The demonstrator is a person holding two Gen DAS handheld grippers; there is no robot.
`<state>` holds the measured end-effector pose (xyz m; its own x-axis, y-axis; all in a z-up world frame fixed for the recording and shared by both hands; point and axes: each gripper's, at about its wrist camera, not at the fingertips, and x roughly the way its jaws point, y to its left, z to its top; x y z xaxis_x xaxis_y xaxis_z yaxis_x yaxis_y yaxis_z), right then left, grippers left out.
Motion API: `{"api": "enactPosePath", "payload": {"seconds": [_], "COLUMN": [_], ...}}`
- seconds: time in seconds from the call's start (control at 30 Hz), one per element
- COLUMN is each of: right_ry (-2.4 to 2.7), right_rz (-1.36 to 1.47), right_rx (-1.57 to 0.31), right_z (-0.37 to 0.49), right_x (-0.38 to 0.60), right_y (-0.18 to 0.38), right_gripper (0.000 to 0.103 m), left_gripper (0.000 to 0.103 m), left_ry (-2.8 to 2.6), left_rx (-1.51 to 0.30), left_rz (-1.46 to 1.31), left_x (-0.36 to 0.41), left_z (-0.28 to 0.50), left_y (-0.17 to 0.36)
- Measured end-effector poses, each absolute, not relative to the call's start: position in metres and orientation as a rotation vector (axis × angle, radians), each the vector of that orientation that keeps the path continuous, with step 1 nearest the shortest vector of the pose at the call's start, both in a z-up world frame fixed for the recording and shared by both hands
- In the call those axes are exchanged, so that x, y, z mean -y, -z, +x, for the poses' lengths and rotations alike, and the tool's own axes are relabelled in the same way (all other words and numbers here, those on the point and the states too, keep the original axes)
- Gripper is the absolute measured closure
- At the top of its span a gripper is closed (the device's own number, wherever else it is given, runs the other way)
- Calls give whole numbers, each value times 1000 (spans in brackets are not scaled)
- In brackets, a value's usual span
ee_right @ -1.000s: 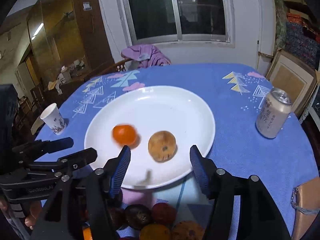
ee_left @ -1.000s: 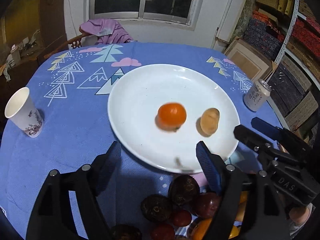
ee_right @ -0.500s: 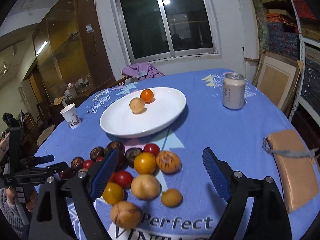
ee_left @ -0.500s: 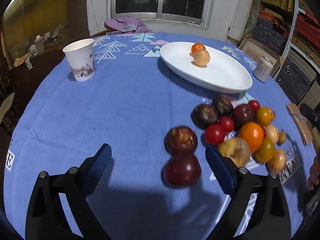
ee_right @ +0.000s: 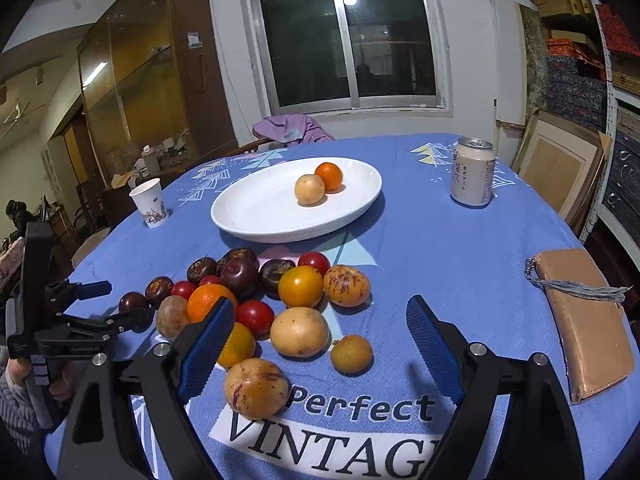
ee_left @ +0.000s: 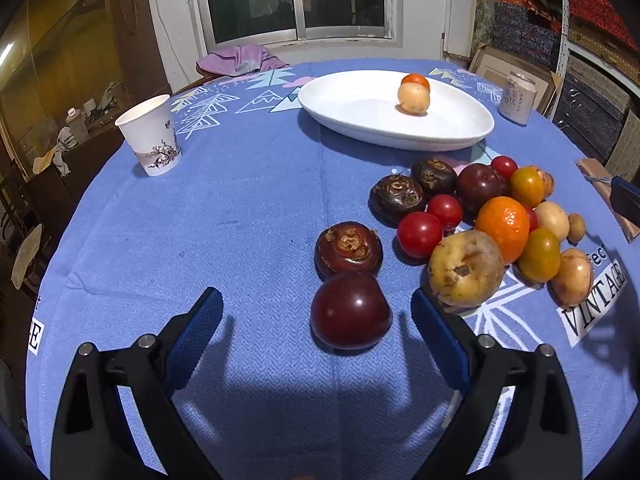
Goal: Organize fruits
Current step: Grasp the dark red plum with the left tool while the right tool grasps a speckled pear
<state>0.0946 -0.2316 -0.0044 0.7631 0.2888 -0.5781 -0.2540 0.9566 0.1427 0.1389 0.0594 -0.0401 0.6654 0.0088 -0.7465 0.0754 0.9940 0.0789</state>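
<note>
Round bench covered by a woven blue cloth point(ee_left: 248, 216) with printed triangles and lettering. A glossy white oval plate point(ee_right: 256, 208) is set at the far side, holding a pale smooth round fruit point(ee_right: 309, 189) touching a dimpled orange point(ee_right: 329, 176). A loose pile of fruits point(ee_right: 260, 300) lies on the cloth nearer the cameras: shiny red tomatoes, dark ridged ones, speckled yellow ones. The left hand-held gripper point(ee_left: 316, 320) is spread wide, its jaws having just opened, ribbed blue pads either side of a glossy dark plum point(ee_left: 350, 311), not touching it. The right hand-held gripper point(ee_right: 320, 330) is also spread wide after opening, nothing held, above the pile's near edge. A paper cup point(ee_left: 150, 140) and a metal can point(ee_right: 472, 172) are standing upright.
</note>
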Motion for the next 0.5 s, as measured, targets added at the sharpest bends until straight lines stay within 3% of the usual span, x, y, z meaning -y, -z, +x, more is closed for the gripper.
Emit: {"api": "enactPosePath", "payload": {"seconds": [0.5], "right_ry": [-390], "right_rz": [-33], "right_rx": [-716], "right_z": [79], "right_x": [205], "right_y": [18], "right_gripper": [14], "left_gripper": [10], "left_ry": [53], "left_rx": [-835], "left_rz": [83], "left_x": [-62], "left_z": [143], "left_y": [41]}}
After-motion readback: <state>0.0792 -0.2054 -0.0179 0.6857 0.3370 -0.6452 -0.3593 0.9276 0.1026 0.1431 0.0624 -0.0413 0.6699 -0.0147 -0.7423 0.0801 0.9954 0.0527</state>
